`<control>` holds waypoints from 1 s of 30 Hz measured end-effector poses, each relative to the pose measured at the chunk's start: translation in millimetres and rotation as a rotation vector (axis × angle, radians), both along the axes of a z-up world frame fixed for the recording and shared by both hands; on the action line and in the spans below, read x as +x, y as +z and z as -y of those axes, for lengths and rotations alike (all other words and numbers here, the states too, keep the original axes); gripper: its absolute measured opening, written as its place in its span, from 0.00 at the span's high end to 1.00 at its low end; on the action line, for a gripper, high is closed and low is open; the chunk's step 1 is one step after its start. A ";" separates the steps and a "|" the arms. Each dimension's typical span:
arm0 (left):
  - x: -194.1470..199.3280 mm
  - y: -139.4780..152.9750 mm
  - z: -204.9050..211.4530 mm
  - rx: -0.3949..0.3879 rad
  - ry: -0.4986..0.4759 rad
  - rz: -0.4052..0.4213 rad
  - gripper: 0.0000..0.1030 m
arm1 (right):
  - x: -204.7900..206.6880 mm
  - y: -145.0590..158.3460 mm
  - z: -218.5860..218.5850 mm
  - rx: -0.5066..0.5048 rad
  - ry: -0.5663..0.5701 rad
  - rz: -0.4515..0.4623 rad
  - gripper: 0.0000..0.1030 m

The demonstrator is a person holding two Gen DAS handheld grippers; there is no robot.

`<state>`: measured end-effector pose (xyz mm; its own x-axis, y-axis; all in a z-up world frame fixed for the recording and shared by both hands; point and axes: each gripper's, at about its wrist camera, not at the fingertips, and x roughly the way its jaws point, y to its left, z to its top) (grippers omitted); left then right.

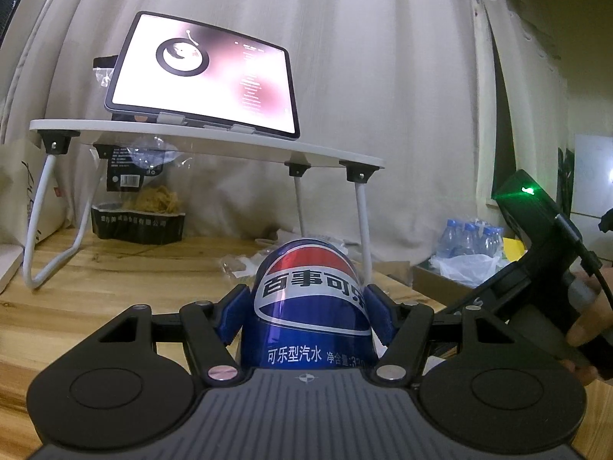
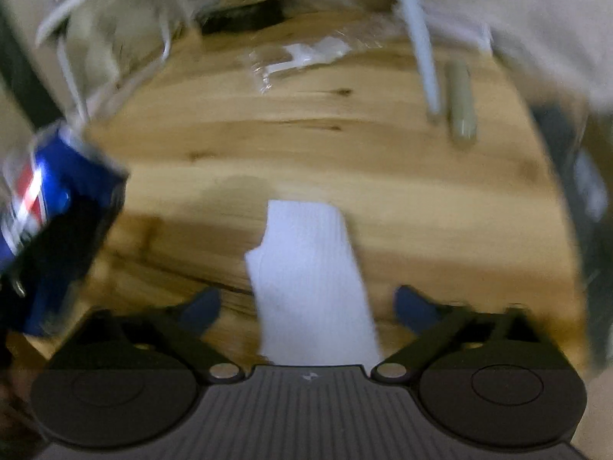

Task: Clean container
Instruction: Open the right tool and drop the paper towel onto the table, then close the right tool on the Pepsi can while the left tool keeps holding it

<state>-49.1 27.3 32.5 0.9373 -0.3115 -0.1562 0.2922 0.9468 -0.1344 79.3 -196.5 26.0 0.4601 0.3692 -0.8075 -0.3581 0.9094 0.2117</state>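
Your left gripper (image 1: 310,306) clamped the blue can (image 1: 312,299) while your right gripper (image 2: 306,306) spread wide above the white tissue (image 2: 310,280).

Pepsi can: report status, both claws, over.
Left claw shut on Pepsi can. Right claw open over white paper towel, not gripping. Nothing blocking on wooden table.

Blue cola can (image 1: 312,303), held off table

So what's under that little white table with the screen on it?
Under the little white table sits a clear packet with a black label, and a black tray holding something tan and fluffy. The blue can hides part of the space.
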 end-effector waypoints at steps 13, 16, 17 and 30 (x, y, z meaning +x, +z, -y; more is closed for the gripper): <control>0.6 -1.9 -0.3 -0.017 -0.002 0.002 0.35 | -1.7 5.0 17.2 0.024 -0.028 0.139 0.00; -2.8 -2.7 -1.3 -0.035 -0.018 0.005 0.35 | -8.6 29.5 32.6 0.309 0.005 0.154 0.00; -3.1 -2.3 -2.3 -0.049 -0.035 0.007 0.35 | -11.7 37.2 35.8 0.402 0.026 0.156 0.00; -12.8 0.3 2.4 -0.031 -0.068 0.073 0.35 | -15.5 15.0 -17.4 0.728 0.113 0.046 0.00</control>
